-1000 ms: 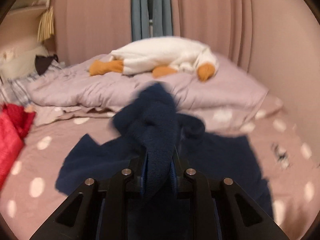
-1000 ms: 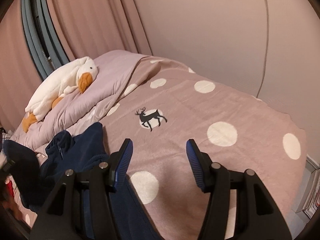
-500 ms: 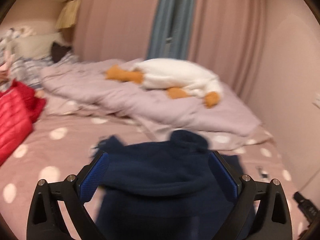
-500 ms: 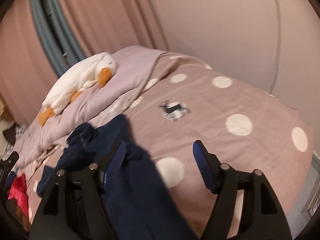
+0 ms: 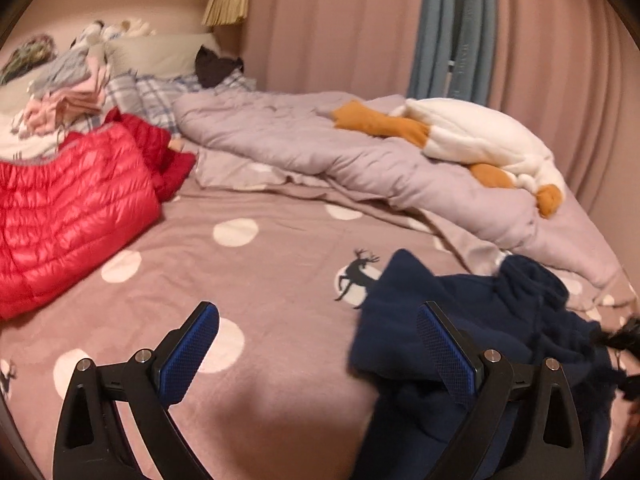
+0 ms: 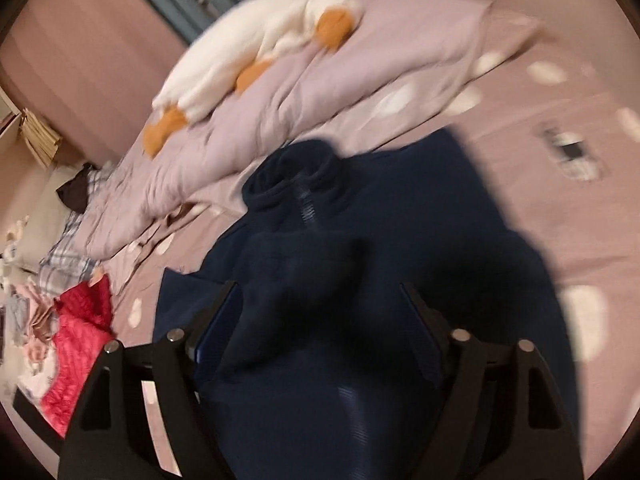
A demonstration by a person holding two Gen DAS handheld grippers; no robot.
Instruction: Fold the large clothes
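We are holding our left gripper wide open over the spotty bed cover and our right gripper open above the blue fleece jacket, which is lying on the bed near the toy goose.

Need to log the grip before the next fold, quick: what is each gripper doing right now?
Left gripper: open, holding nothing; only bedspread between its jaws.
Right gripper: open over the navy fleece, not clamped on it.
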